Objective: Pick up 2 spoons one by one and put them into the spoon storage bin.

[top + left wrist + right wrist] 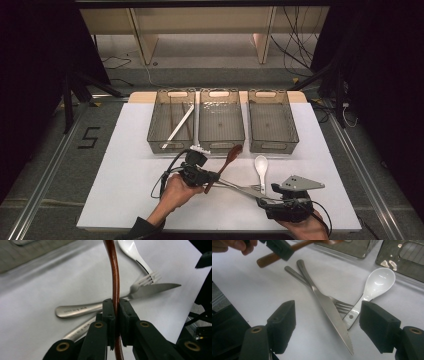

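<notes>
The left gripper [212,179] has its two black jaws squeezed tight on the handle of a long brown wooden spoon [226,164]. The spoon is up off the white table [125,185]. In the high view its round bowl end points up and away, toward the three see-through plastic bins [220,122] at the back, and the handle end pokes out below the jaws. In the left gripper view the brown handle [115,277] runs straight up between the pads (like a pencil in a clip).

The spoon's long line already aims at the bins, so I think the next move is to carry it forward to one of them. The left bin [170,122] already has long thin things in it.

The right gripper [270,192] waits low on the table with its jaws wide apart and nothing in them. Right in front of it lie a silver metal knife [329,310] crossed over a silver metal fork [339,305], and a white shiny soup spoon [374,287] whose handle touches the fork's tines. The right hand is the nearer one to those three.
</notes>
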`<state>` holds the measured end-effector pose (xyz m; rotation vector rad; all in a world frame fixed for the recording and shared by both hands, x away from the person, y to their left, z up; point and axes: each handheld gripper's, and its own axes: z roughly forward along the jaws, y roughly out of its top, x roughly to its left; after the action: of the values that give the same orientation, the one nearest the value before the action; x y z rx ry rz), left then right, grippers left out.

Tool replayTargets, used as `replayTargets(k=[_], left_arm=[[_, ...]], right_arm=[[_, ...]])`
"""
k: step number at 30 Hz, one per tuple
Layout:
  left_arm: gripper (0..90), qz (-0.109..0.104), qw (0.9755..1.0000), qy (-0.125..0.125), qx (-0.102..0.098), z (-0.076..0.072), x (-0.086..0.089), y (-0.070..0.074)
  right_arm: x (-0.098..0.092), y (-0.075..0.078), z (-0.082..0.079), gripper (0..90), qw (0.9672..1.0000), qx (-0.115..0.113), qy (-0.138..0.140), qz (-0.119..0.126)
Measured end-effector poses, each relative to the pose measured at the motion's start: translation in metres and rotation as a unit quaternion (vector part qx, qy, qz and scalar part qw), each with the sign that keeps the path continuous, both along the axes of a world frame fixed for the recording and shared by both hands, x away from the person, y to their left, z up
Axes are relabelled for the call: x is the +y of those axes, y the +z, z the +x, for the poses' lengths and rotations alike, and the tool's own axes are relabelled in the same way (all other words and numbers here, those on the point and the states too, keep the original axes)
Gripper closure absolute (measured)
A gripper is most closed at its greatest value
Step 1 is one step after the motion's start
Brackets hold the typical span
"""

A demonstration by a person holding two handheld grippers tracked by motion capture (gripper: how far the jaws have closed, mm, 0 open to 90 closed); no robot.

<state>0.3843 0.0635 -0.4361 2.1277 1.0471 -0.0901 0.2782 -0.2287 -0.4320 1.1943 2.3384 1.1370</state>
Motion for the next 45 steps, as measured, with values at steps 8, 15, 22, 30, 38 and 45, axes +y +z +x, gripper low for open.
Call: replayTargets(k=[8, 15, 22, 30, 38, 45], left_arm=[[83.9, -0.014, 0.9994, 0.022, -0.022, 0.016, 0.014, 0.018], [83.8, -0.019, 0.9985, 0.039, -0.034, 0.032, 0.020, 0.030], [83.8, -0.021, 0.9969, 0.056, -0.050, 0.051, 0.024, 0.043], [83.7, -0.023, 0.9951, 0.076, -0.058, 0.072, 0.027, 0.055], [83.7, -0.017, 0.9943, 0.088, -0.058, 0.091, 0.022, 0.059], [83.7, -0.008, 0.9935, 0.096, -0.061, 0.107, 0.017, 0.062]], right_arm=[[0.000, 0.000, 0.000, 30.0, 1.0000, -0.001, -0.001, 0.000], [0.000, 0.000, 0.000, 30.1, 1.0000, -0.001, -0.001, 0.001], [0.000, 0.000, 0.000, 30.0, 1.0000, 0.000, -0.001, 0.002], [0.000, 0.000, 0.001, 30.1, 1.0000, 0.001, 0.000, 0.001], [-0.001, 0.000, 0.001, 30.0, 1.0000, 0.001, 0.000, 0.003], [-0.001, -0.001, 0.001, 30.0, 1.0000, 0.002, -0.001, 0.003]])
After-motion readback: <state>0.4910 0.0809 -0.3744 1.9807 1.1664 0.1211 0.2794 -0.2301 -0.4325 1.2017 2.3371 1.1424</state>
